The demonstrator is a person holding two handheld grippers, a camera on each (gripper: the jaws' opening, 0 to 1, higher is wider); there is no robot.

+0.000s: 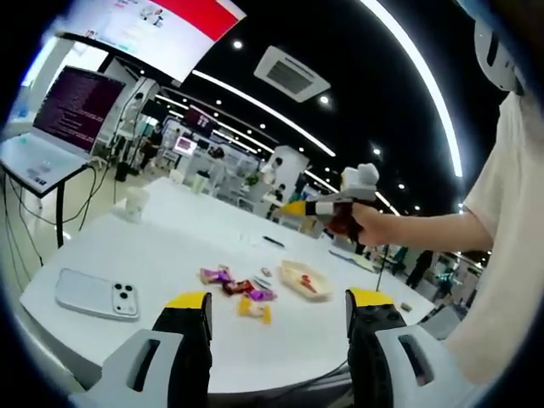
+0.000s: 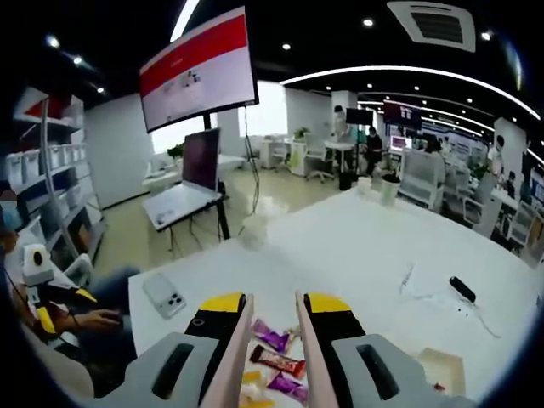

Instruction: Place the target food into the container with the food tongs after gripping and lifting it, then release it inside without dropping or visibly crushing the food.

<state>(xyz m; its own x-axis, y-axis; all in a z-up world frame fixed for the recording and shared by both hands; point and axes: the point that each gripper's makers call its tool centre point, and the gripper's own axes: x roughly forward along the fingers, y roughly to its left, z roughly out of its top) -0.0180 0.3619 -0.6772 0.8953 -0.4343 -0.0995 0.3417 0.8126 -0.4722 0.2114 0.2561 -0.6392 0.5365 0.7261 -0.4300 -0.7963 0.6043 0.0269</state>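
The task is looking barely begun: the wrapped snacks (image 1: 238, 289) are still lying loose on the white table (image 1: 170, 246), just beside the shallow container (image 1: 304, 279), which is holding only 1 small red piece; no snack is lifted yet; the left gripper (image 1: 279, 314) is hovering near the table edge with its jaws spread wide and empty; the right gripper (image 2: 270, 319) is holding the pink food tongs (image 2: 274, 374), jaws pressed around the 2 arms, poised above the snacks; the wrappers are showing purple, red and yellow, apparently uncrushed.
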